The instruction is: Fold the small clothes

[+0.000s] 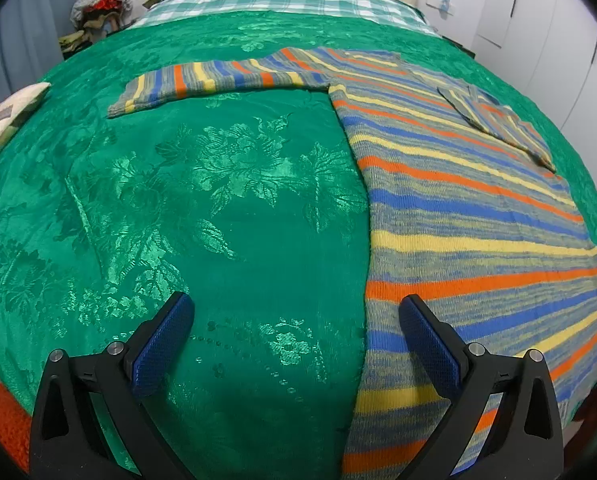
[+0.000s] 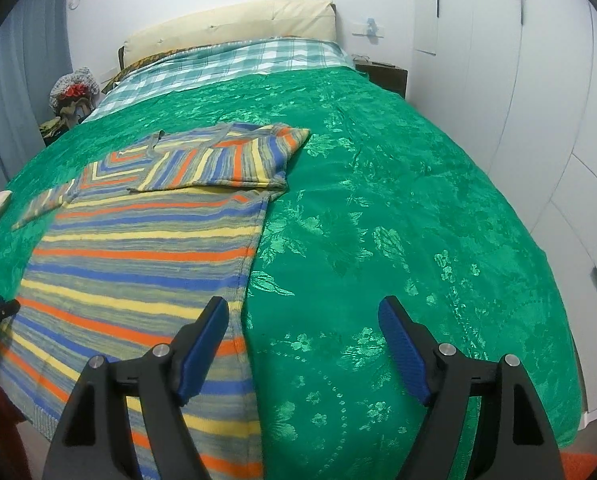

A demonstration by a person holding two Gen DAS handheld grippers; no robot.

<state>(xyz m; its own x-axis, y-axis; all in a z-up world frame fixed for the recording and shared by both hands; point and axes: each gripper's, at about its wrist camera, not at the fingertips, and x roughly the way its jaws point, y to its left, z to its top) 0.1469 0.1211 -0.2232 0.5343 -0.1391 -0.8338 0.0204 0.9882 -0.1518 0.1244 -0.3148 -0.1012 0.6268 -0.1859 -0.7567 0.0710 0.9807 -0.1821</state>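
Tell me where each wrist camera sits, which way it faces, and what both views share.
Left wrist: rides the left gripper, tilted down over the green bedspread toward the headboard; open blue-padded fingers straddle the striped sweater's left edge.
Right wrist: rides the right gripper, same tilt; open fingers straddle the sweater's right edge.
Shared: sweater, bedspread, checked sheet, cream headboard.

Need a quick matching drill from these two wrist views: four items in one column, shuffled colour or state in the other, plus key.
Items:
1. striped sweater's left sleeve
2. striped sweater's right sleeve
3. bedspread
4. left gripper

States:
A. green, floral pattern
B. folded over the body
C. open, nothing between its pads
D. spread out flat to the side

Pairs: 1-D, 2-B, 3-A, 4-C
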